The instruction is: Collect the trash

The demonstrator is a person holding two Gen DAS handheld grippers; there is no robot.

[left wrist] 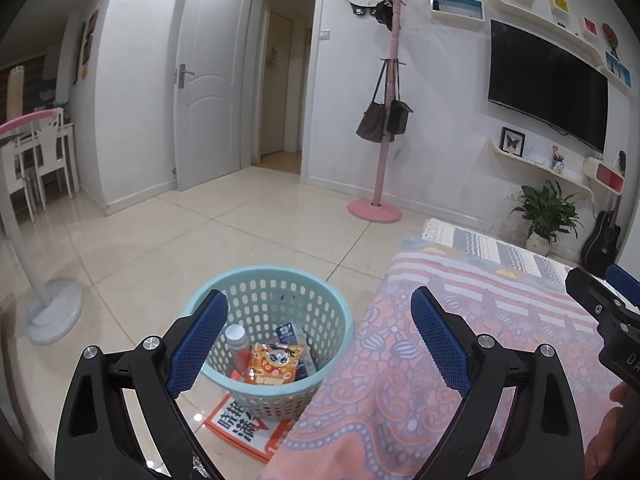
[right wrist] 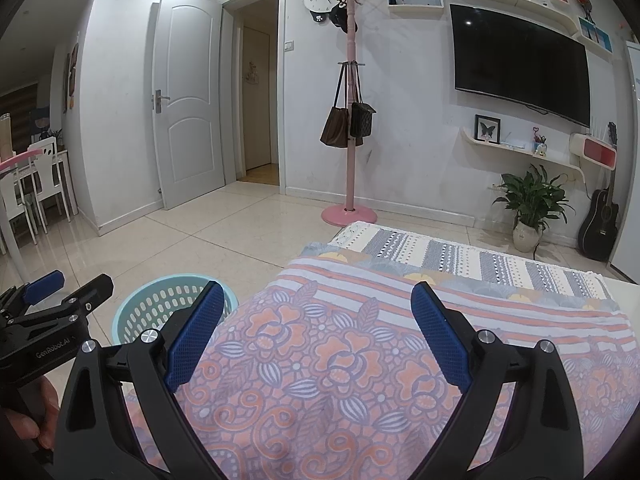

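Both wrist views forward, side by side; shared basket (left wrist: pixel 276 300), patterned cloth (right wrist: pixel 340 360).

Basket: a light blue plastic basket (left wrist: pixel 276 320) with perforated walls is seen upright on the tiled floor, just beside the patterned cloth edge.
Contents: an orange snack packet (left wrist: pixel 274 366), a small bottle with a pale cap (left wrist: pixel 236 346) and a dark blue packet (left wrist: pixel 290 332) are held inside.
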